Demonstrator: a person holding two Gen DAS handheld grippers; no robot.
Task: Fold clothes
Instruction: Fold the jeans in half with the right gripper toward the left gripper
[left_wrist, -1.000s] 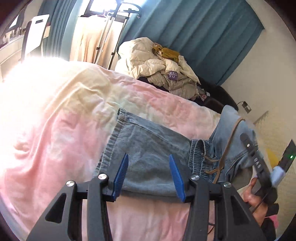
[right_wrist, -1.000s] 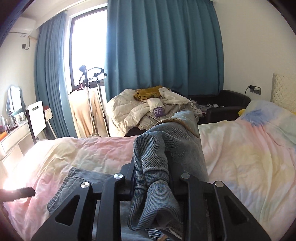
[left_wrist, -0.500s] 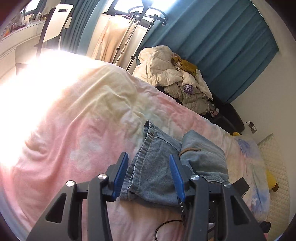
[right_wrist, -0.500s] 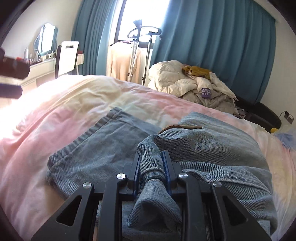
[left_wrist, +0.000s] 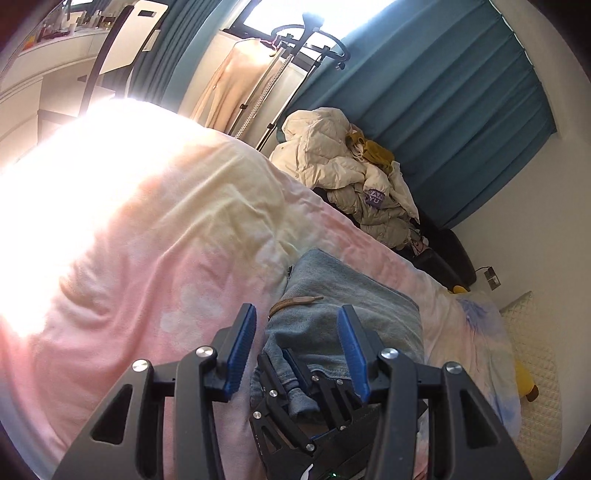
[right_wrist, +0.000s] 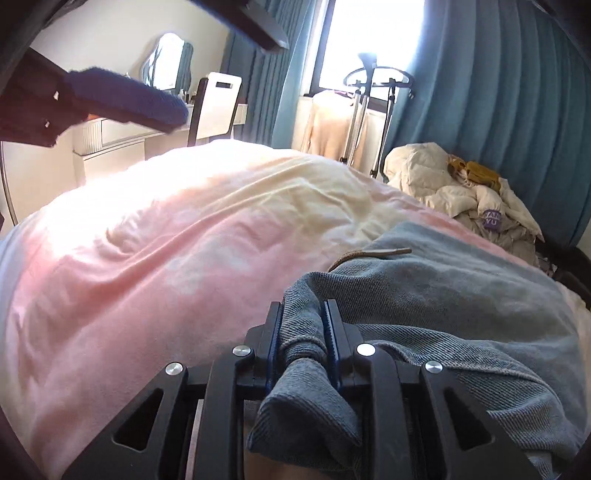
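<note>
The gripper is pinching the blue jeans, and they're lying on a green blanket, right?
Not quite. The right gripper is pinching the blue jeans, but the blanket under them is pink and cream, not green. The right wrist view shows it clearly.

The right gripper (right_wrist: 302, 332) pinches a fold of the blue jeans (right_wrist: 461, 295) — its fingers clamp the denim tightly. The jeans lie folded on the pink bed (right_wrist: 147, 266).
</note>
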